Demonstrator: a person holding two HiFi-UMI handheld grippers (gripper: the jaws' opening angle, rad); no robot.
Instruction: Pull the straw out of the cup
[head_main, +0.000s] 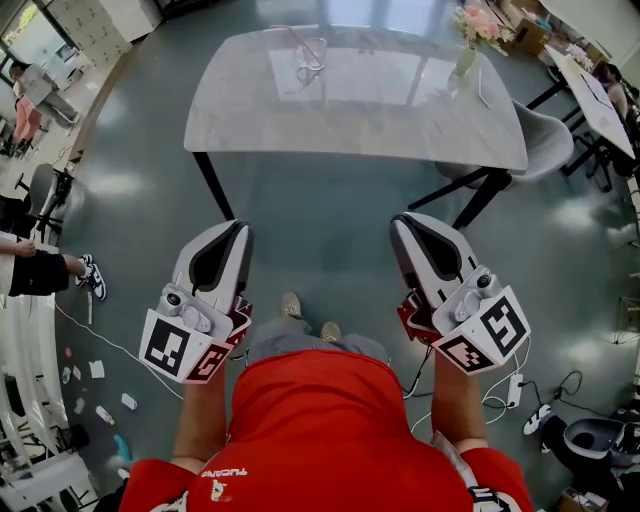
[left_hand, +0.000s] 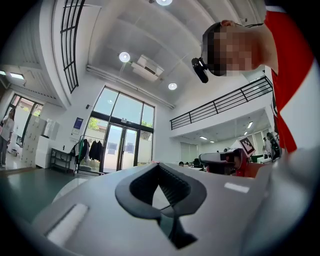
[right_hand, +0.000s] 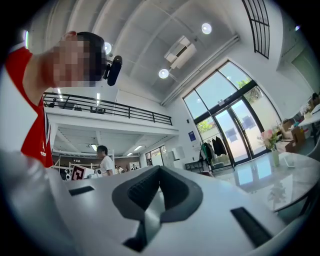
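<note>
Your left tool (head_main: 243, 226) and right tool (head_main: 398, 219), both closed and empty, held well short of the counter (head_main: 400, 110) bearing the cup (head_main: 311, 58).

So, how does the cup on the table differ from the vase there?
The cup stands near the middle of the far side of the table; the vase stands near its right end. The cup holds a thin straw; the vase holds pink flowers. Both stand on the table.
</note>
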